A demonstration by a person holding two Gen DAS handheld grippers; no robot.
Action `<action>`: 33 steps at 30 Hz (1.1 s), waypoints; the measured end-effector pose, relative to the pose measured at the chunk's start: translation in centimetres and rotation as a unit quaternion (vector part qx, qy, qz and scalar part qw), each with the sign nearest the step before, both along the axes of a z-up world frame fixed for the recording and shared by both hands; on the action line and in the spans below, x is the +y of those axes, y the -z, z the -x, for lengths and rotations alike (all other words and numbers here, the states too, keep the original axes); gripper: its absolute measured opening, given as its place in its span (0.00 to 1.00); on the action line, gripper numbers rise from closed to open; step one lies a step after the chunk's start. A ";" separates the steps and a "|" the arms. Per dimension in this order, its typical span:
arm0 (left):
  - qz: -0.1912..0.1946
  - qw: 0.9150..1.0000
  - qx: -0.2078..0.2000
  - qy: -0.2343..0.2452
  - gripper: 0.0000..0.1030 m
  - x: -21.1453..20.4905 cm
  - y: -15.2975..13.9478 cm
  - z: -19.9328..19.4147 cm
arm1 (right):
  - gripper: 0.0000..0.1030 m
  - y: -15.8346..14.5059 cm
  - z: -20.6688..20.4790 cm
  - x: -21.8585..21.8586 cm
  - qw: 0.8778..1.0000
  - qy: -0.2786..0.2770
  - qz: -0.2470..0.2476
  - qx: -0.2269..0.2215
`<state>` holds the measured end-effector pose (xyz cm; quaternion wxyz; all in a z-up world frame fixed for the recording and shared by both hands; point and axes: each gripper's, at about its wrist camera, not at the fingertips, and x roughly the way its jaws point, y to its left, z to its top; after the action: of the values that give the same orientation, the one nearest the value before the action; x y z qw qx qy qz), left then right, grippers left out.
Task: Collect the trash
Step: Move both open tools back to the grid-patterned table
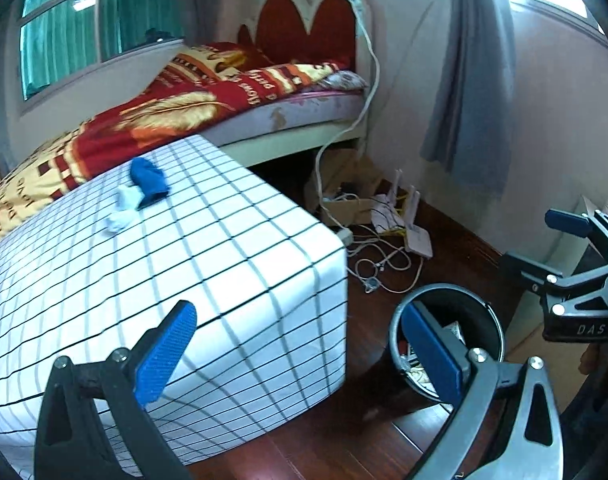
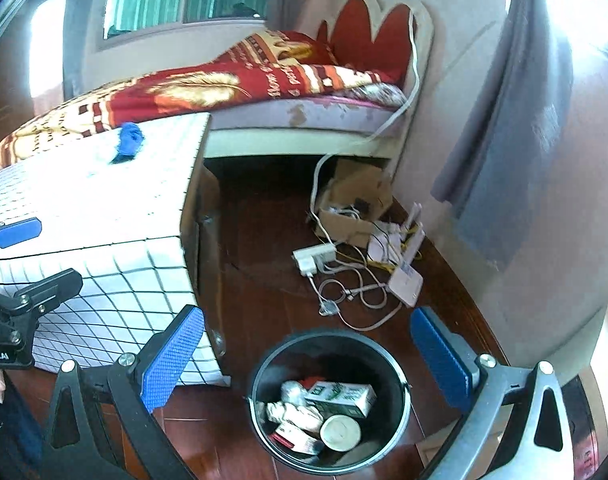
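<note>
A black round trash bin (image 2: 400, 384) stands on the wooden floor and holds a green-and-white carton (image 2: 342, 398), a round can (image 2: 340, 434), crumpled paper and small boxes. It also shows in the left wrist view (image 1: 492, 320). My right gripper (image 2: 308, 364) is open and empty, just above the bin. My left gripper (image 1: 300, 356) is open and empty, over the table corner beside the bin. A blue cloth (image 1: 148, 178) and a pale crumpled piece (image 1: 122, 210) lie on the checked tablecloth (image 1: 184, 264).
A bed with a red and yellow blanket (image 1: 184, 108) stands behind the table. A cardboard box (image 2: 352, 208), a power strip (image 2: 314, 258), cables and a white router (image 2: 404, 282) lie on the floor by the wall. Grey curtains (image 2: 508, 152) hang at right.
</note>
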<state>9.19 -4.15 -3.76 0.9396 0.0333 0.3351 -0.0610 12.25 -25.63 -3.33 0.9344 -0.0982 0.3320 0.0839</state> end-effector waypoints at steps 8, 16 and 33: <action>0.023 0.999 -0.008 -0.035 1.00 4.8 -0.5 1.1 | 1.00 -1.7 -0.2 4.3 0.998 -0.049 -0.017 -0.022; 0.023 0.996 -0.004 -0.086 0.89 10.6 -0.1 -0.1 | 1.00 -2.1 -2.7 9.5 0.994 -0.108 -0.019 -0.007; 0.001 0.995 0.004 -0.105 0.68 17.6 0.8 -10.0 | 1.00 -3.0 -14.1 19.9 0.986 -0.163 -0.027 -0.004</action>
<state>19.15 13.43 -4.51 0.9395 -0.0028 0.3404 0.0372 26.31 -5.72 -0.33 0.9118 -0.1264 0.3054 0.2437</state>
